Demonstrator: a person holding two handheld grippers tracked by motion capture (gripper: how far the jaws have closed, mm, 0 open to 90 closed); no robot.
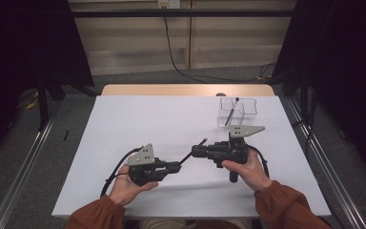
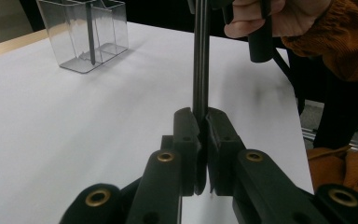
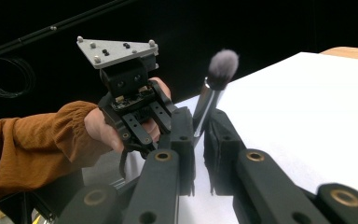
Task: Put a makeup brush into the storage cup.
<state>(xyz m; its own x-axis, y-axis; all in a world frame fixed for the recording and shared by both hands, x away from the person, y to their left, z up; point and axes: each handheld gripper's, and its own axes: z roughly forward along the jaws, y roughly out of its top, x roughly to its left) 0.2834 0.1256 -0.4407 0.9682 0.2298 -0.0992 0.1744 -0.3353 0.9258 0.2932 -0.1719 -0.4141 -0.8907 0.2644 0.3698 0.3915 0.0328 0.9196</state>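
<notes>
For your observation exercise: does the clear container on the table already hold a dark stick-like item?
Yes: a dark stick stands inside the clear container at the table's far side.

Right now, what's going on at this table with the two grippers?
A person holds a makeup brush between two hand-held grippers above the white table. The left gripper is shut on the dark handle end, and the right gripper is shut on the shiny metal part below the bristles. At the table's far right, a clear divided container already holds another dark stick-like item.

Your brush (image 2: 200,56): upper end cut off by the left gripper view's top edge; handle's lower end hidden between the pads (image 3: 186,140).
</notes>
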